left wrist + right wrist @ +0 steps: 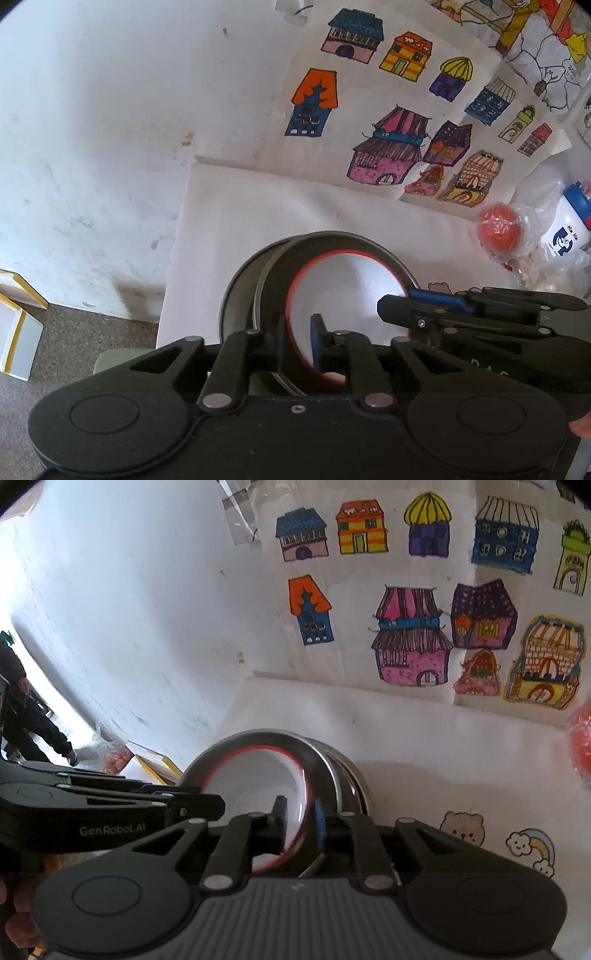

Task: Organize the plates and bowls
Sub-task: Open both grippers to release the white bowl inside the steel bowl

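A: Where is the red-rimmed white round plate?

B: It lies inside the top one of the stacked round steel bowls, on the white cloth-covered table. Its near rim passes between the 2 fingers of the left gripper.

A: Is that gripper clamped on it?

B: The jaws stand a little apart, 1 finger on each side of the plate's red rim; whether the pads press on it I cannot tell.

A: And the right gripper?

B: Same picture from the other side: narrowly parted, with the plate's edge and the steel bowl's wall in the gap. Contact is unclear there too (the rim is blurred).

A: What lies beyond the fingertips?

B: The rest of the bowl stack, then bare cloth, then a paper sheet of coloured house drawings against the white wall. Right of the left gripper's fingers sits an orange-red ball in clear plastic wrap.
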{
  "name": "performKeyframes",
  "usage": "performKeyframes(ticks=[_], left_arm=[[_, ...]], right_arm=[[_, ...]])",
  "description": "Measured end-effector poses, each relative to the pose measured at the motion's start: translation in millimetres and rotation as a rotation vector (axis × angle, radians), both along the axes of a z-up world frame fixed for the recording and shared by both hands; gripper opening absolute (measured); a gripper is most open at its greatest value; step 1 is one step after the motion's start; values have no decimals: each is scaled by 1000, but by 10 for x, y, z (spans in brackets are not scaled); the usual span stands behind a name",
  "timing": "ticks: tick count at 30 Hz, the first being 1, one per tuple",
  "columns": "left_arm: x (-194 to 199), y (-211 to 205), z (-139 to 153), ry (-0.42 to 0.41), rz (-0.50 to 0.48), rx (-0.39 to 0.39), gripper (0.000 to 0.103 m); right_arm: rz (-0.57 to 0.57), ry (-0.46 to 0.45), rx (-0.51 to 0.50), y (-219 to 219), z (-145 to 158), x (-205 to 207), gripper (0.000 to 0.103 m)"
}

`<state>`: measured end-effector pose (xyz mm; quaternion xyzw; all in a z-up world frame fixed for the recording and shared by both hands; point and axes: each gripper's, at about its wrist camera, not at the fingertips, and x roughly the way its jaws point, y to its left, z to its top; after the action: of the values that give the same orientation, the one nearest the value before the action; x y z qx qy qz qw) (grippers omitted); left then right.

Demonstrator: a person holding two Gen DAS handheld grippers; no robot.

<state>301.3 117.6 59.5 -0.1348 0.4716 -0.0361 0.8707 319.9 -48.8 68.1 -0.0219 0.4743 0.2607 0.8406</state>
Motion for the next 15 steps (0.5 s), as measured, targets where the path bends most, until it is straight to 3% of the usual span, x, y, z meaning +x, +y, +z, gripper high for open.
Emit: performKeyframes(ticks=[8,15], left_arm=[[-32,7,43,-18,7,0,20],[-109,21,131,-53,15,-7,31]], right_arm=[[3,-18,24,-35,60,-49,28],[-6,-28,67,-122,100,-95,43]])
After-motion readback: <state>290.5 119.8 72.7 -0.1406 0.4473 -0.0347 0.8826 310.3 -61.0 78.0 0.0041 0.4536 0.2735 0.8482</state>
